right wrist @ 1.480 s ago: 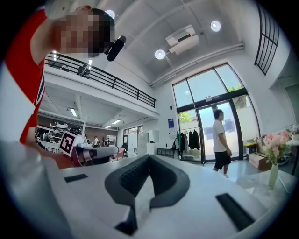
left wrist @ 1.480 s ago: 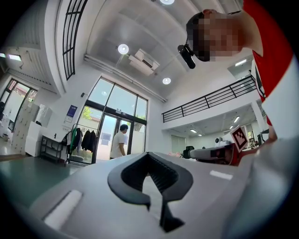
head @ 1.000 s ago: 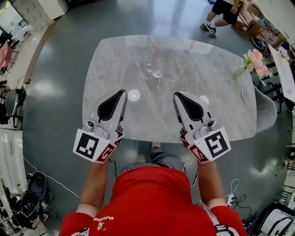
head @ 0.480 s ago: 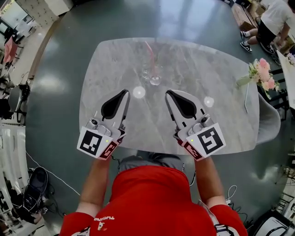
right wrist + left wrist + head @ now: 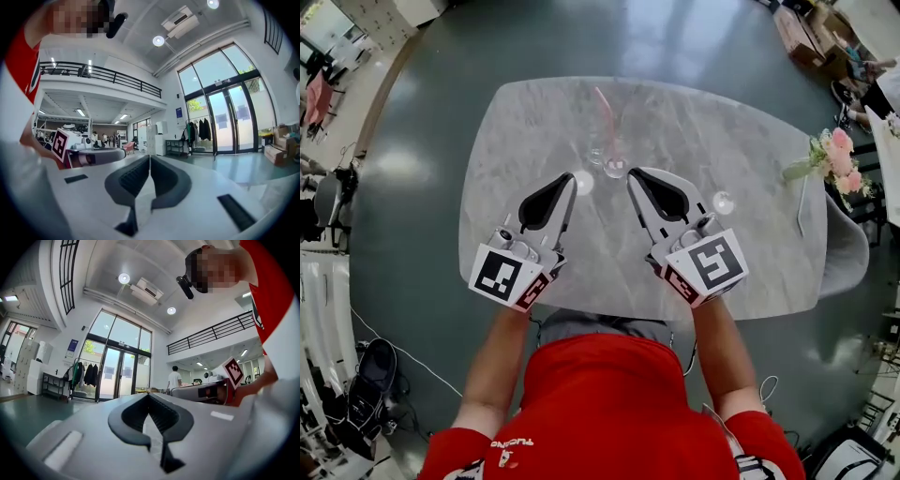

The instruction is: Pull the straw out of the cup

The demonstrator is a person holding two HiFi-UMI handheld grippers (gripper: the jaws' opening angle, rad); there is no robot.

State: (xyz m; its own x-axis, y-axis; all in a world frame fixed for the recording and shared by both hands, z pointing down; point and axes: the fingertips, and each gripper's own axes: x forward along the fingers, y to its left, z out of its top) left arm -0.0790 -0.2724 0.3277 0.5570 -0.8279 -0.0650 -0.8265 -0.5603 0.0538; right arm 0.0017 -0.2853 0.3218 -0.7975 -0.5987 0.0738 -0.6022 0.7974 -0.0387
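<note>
The clear glass cup (image 5: 616, 167) holding the pink straw (image 5: 606, 114) stands on the pale marble table (image 5: 741, 141), well in from every edge. The left gripper (image 5: 569, 179) and right gripper (image 5: 633, 174) flank it closely. Both have jaws pressed together and hold nothing. Bare tabletop lies on either side.

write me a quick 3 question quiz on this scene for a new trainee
1. True or false: the pink straw is already out of the clear glass cup and lies flat on the grey marble table.
2. Pick one. The left hand-held gripper and the right hand-held gripper are: A) both shut on nothing; B) both wide open; C) left shut on the straw.
3. Fill in: in the head view, the pink flowers sit at the table's ____ side.

Key: 1 false, the straw stands in the cup; 2 A; 3 right.
</note>
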